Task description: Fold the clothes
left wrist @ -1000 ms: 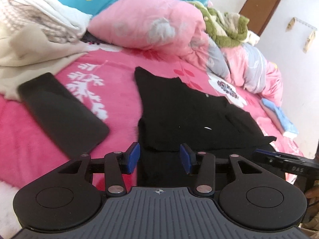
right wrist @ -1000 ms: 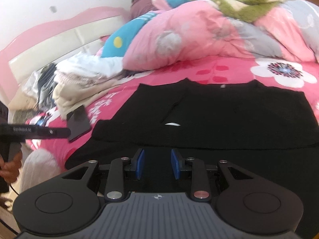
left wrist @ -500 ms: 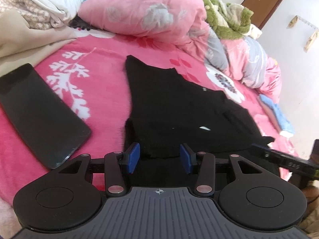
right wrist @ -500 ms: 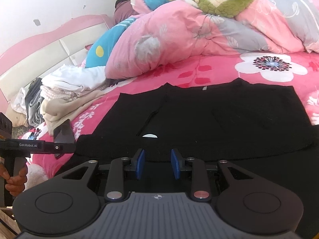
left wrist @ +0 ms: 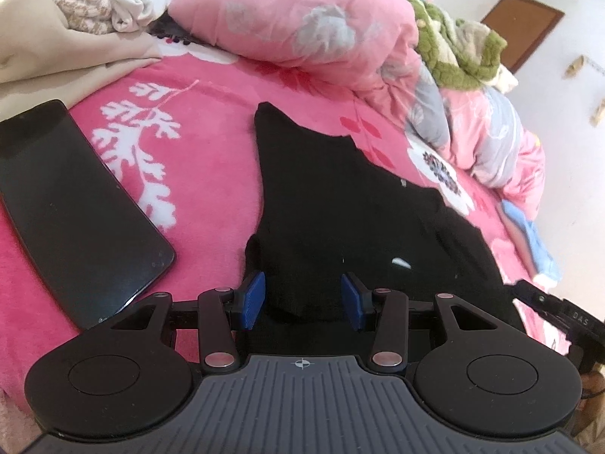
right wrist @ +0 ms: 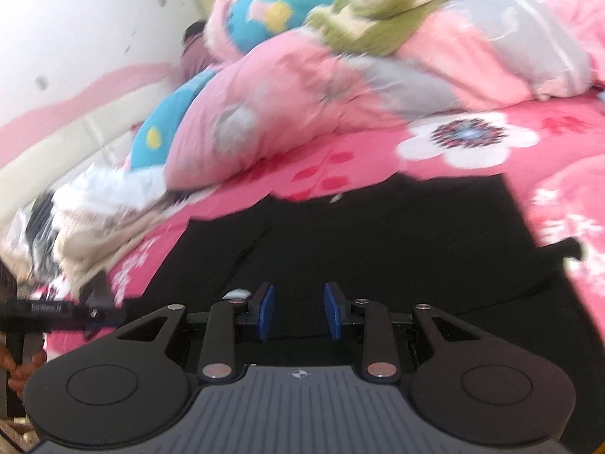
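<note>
On the pink bed (left wrist: 211, 196), my left gripper (left wrist: 302, 300) hangs over the black garment (left wrist: 340, 204), jaws parted and empty; a dark phone (left wrist: 72, 204) lies left of the garment. Right wrist view, blurred: my right gripper (right wrist: 296, 312) over the garment (right wrist: 378, 242), jaws narrower, holding nothing.

Lying across most of both views: a bed (left wrist: 211, 196) under a bright pink floral sheet, with a pink-and-grey quilt (right wrist: 340, 87) heaped at the far side. Standing behind it: white walls (right wrist: 75, 19) and a pink-and-cream headboard (right wrist: 56, 140). Showing at the far corner, in even daylight: a brown door (left wrist: 522, 26).
</note>
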